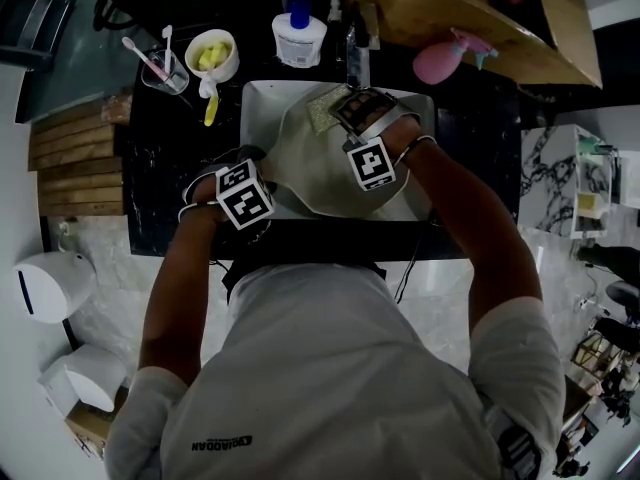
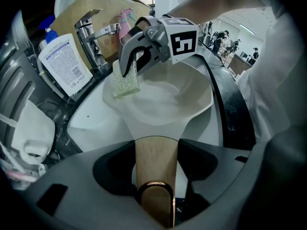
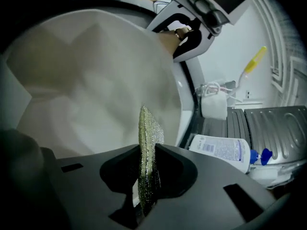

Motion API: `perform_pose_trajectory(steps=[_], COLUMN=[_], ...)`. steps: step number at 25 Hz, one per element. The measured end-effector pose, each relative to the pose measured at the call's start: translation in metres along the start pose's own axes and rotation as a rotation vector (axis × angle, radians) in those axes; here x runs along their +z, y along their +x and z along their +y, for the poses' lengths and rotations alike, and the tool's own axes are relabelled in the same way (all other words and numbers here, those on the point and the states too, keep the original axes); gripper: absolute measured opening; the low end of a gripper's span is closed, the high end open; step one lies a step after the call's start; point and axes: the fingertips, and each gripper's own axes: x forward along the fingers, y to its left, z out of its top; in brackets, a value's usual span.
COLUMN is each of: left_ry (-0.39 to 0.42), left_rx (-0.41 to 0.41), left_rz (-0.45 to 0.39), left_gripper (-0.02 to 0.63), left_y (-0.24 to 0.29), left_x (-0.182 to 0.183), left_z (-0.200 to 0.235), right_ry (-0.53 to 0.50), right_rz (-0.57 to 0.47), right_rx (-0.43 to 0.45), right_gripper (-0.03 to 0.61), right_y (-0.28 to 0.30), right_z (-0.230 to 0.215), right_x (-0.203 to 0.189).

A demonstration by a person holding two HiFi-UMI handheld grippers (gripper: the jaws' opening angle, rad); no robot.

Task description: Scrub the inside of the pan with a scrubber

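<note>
A cream-white pan lies tilted in the white sink. My left gripper is shut on the pan's wooden handle; in the head view it sits at the pan's near left. My right gripper is shut on a thin green-gold scrubber, held edge-on over the pan's pale inside. The left gripper view shows that scrubber hanging from the right gripper at the pan's far rim. From the head view the right gripper is over the pan's far side.
A tap stands behind the sink, with a white soap bottle to its left. On the black counter are a cup of brushes, a bowl with yellow pieces and a pink spray bottle. A cardboard box lies beyond.
</note>
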Motion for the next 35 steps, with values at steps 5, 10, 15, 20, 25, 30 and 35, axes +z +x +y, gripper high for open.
perform_pose_trajectory(steps=[5, 10, 15, 20, 25, 30, 35], left_ry=[-0.002, -0.005, -0.003, -0.006, -0.005, 0.003, -0.008], left_rx=[-0.001, -0.011, -0.011, -0.011, -0.012, 0.003, -0.016], left_rz=[0.000, 0.007, 0.003, 0.004, 0.002, -0.010, 0.003], left_gripper=[0.276, 0.276, 0.276, 0.276, 0.276, 0.276, 0.276], left_y=[0.000, 0.002, 0.002, 0.002, 0.002, -0.003, 0.002], left_x=[0.000, -0.002, -0.001, -0.002, -0.001, 0.005, -0.001], left_z=[0.000, -0.001, -0.001, -0.002, -0.002, 0.000, -0.002], right_ry=[-0.077, -0.011, 0.037, 0.081, 0.154, 0.216, 0.311], right_rz=[0.058, 0.090, 0.142, 0.179, 0.194, 0.207, 0.207], right_rx=[0.102, 0.245, 0.340, 0.412, 0.495, 0.567, 0.651], right_gripper=[0.087, 0.087, 0.087, 0.087, 0.087, 0.087, 0.087], right_y=[0.013, 0.014, 0.010, 0.000, -0.010, -0.018, -0.028], right_z=[0.028, 0.056, 0.080, 0.097, 0.111, 0.123, 0.136], right_x=[-0.019, -0.033, -0.046, -0.055, -0.054, -0.051, -0.047])
